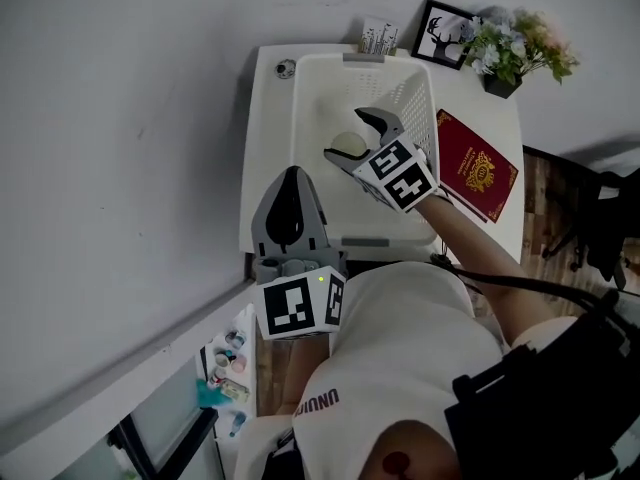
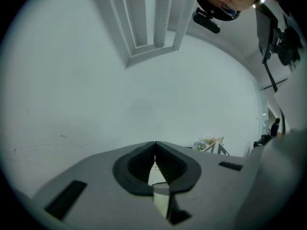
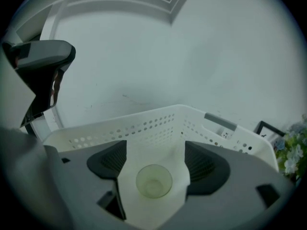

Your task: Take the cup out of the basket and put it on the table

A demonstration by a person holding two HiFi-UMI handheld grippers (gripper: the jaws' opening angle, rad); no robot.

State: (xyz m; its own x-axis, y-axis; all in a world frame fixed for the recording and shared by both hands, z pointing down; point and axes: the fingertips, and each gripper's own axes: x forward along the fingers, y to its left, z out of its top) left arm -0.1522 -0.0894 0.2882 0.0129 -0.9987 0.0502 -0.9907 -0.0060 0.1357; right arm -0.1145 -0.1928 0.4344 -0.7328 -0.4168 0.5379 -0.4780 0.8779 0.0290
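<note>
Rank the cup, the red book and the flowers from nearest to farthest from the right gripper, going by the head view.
1. The cup: in the basket, between the open jaws of the right gripper, not gripped.
2. The red book: on the table, just right of the basket.
3. The flowers: at the table's far right corner.

One cup (image 3: 153,180), one basket (image 3: 144,126)

- The pale translucent round cup (image 1: 349,144) is showing only in part, a jaw of the right gripper (image 1: 343,133) crossing it.
- The person's forearm (image 1: 470,230) is covering one corner of the dark red hardback book (image 1: 480,168).
- Print on the small white card (image 1: 379,36) is proving too small to read.
</note>
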